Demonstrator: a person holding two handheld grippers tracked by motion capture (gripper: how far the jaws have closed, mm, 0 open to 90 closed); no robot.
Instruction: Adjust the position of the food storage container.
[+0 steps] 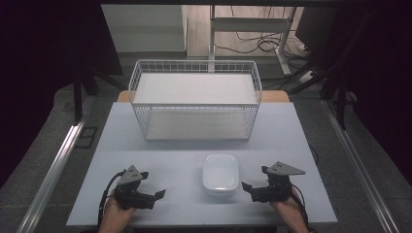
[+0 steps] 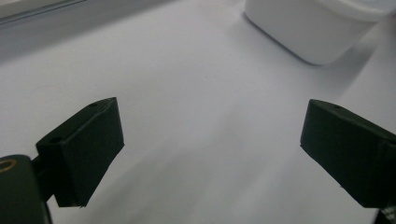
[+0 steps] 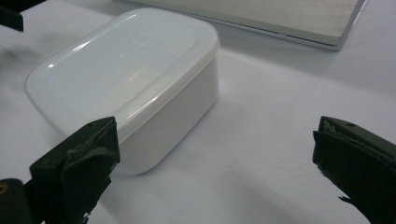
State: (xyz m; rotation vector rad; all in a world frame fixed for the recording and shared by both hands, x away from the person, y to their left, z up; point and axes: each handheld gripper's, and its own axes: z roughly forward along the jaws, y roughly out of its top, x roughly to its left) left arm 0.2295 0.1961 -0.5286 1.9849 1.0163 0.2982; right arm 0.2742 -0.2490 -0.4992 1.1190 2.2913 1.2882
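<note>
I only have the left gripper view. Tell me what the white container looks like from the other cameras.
Observer: The white container has a smooth lid fitted on, rounded at the corners.
Operator: Say where the right hand-held gripper is.
Observer: The right hand-held gripper sits to the container's right, jaws open, holding nothing.
Operator: Report what lies beyond the container.
Observer: A white wire basket stands farther back on the table, holding two flat boards, one above the other.

Both tongs, the left tongs (image 1: 156, 196) and the right tongs (image 1: 248, 189), are matte black with blocky, wedge-shaped jaws, each topped by a grey three-cornered plate with small holes and trailing a black cable past a bare hand.
</note>
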